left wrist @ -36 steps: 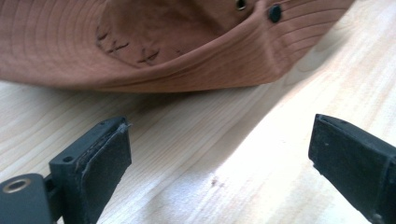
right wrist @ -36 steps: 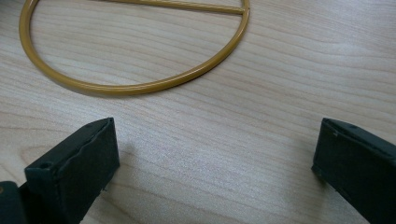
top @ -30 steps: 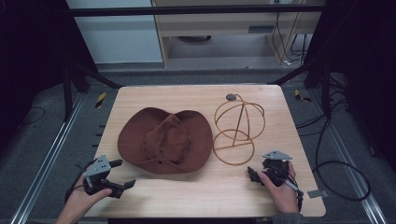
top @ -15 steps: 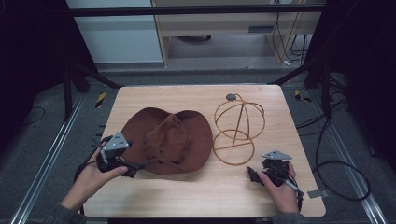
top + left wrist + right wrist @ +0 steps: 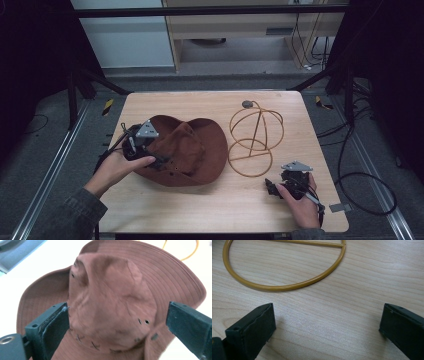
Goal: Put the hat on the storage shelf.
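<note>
Hat (image 5: 187,150): brown, soft, wide brim, lying crown-up on the table (image 5: 210,210), left of middle, its right brim just beside the wire stand (image 5: 255,142).

Left tongs (image 5: 160,161): spread wide, one jaw either side of the crown at the hat's left brim, nothing pinched yet. Before you close, settle the jaws lower so they take a firm fold of crown cloth; the fabric looks limp and may slip.

Right tongs (image 5: 272,187): spread, resting low near the table's right front corner, just short of the stand's base ring. Consider steadying that ring with them.
</note>
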A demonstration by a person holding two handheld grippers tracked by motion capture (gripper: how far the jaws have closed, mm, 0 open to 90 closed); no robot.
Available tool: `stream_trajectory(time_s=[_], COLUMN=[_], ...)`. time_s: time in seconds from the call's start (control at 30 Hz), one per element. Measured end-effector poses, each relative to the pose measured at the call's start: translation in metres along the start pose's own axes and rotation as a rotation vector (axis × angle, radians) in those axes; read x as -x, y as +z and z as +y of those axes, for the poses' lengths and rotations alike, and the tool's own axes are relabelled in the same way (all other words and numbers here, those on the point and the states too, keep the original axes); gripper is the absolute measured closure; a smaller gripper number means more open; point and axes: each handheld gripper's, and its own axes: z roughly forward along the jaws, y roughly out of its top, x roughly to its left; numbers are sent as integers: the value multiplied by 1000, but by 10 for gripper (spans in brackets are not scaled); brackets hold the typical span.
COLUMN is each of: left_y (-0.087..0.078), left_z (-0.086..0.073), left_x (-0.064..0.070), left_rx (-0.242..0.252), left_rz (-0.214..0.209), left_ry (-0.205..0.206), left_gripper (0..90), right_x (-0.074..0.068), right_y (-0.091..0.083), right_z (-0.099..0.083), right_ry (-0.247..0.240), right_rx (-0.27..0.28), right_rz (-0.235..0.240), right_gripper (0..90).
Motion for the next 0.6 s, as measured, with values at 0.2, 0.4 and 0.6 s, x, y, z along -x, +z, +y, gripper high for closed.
stream_trajectory(time_s=[0.2, 0.4, 0.6], left_y=[7, 20, 38], left_z=[23, 41, 48], left_x=[-3, -3, -6], left_rx=[0, -35, -71], left_rz=[6, 1, -9], left_ry=[9, 22, 32], left_gripper=[43, 47, 53], right_x=[0, 0, 0], right_y=[0, 0, 0], right_z=[0, 0, 0], right_ry=[0, 0, -1], right_rx=[-2, -2, -2], right_rz=[-1, 0, 0], right_gripper=[4, 4, 4])
